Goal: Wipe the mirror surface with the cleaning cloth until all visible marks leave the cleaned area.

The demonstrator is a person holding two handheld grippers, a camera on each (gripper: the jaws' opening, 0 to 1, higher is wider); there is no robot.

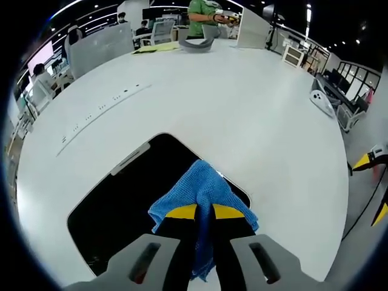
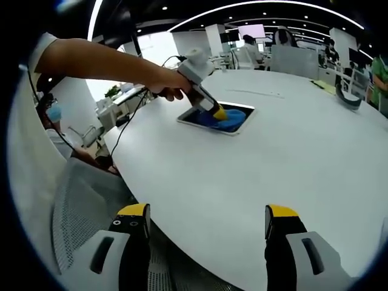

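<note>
- Jaws of the left gripper were clenched on a blue cleaning cloth, which was pressed onto the dark mirror.
- The mirror lay flat on the white table, near the table's edge on the person's side.
- From the right gripper view, a hand held that tool over the mirror.
- The right gripper hung released, jaws wide apart, above the table's near edge.
- Broad bare tabletop stretched beyond the mirror.
</note>
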